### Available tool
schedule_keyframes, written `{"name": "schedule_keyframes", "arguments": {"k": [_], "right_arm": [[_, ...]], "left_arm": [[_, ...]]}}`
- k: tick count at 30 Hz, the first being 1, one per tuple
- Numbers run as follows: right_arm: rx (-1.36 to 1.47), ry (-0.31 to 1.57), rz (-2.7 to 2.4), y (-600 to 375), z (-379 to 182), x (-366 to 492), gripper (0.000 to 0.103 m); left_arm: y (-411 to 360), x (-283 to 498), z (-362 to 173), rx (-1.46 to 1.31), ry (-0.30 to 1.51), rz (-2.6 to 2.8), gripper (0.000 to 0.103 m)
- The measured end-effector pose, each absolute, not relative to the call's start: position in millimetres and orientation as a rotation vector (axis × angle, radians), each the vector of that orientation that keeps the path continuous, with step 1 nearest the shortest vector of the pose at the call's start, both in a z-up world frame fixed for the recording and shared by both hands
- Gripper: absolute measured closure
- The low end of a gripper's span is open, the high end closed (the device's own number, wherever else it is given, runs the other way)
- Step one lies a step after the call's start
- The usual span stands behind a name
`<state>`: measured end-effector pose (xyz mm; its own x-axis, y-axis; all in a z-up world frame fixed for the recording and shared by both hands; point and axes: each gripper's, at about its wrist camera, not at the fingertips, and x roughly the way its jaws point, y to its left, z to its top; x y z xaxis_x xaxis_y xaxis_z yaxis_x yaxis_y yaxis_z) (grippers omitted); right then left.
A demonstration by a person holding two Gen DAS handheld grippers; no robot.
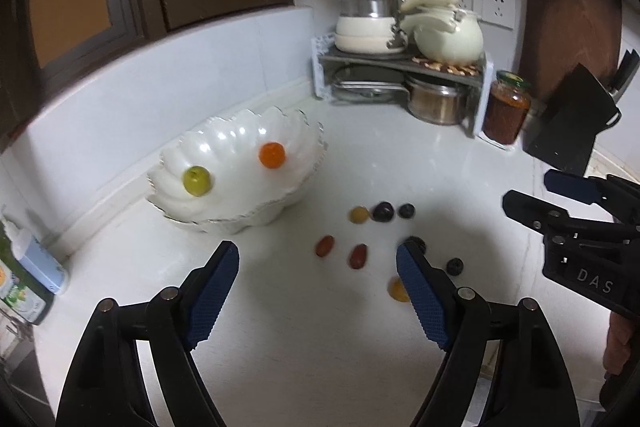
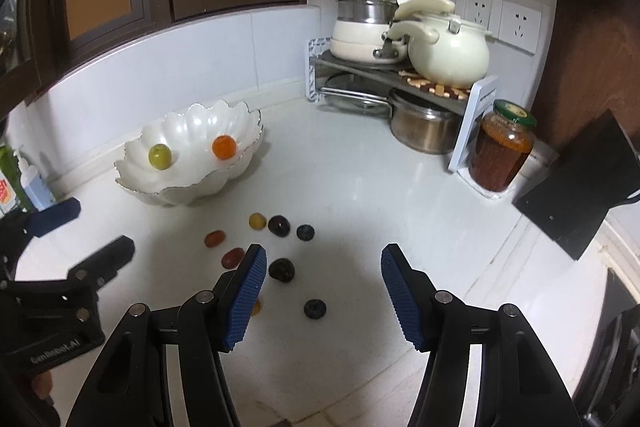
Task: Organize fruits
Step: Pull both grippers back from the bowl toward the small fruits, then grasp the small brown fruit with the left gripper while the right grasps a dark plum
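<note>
A white scalloped bowl (image 1: 280,195) (image 2: 132,147) holds a green fruit (image 1: 197,180) (image 2: 160,156) and an orange fruit (image 1: 271,155) (image 2: 223,147). Several small fruits lie loose on the white counter: two red ones (image 1: 325,245) (image 2: 215,238), yellow ones (image 1: 359,215) (image 2: 257,221) and dark ones (image 1: 383,211) (image 2: 315,308). My left gripper (image 1: 318,259) is open and empty above the red fruits. My right gripper (image 2: 323,261) is open and empty above the dark fruits; it also shows in the left wrist view (image 1: 532,193).
A rack with cream pots (image 2: 400,67), a steel pot (image 2: 424,125) and a jar of red paste (image 2: 500,151) stand at the back right. A dark cutting board (image 1: 572,15) leans on the wall. Bottles (image 1: 28,267) stand at the left.
</note>
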<state>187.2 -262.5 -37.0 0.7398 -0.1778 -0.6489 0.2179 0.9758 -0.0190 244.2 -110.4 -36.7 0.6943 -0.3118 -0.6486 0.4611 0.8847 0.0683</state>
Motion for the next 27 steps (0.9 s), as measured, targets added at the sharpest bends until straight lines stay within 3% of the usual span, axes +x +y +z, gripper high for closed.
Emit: {"name": "schedule_keyframes", "arguments": {"k": [14, 27], "right_arm": [[0.047, 0.825, -0.167, -271, -88, 207, 0.043], [0.042, 0.924, -0.091, -277, -128, 223, 0.054]], "left_arm": [[-136, 251, -86, 0.287, 0.733, -0.507, 0.033], [-162, 256, -122, 0.327, 0.797, -0.615, 0.042]]}}
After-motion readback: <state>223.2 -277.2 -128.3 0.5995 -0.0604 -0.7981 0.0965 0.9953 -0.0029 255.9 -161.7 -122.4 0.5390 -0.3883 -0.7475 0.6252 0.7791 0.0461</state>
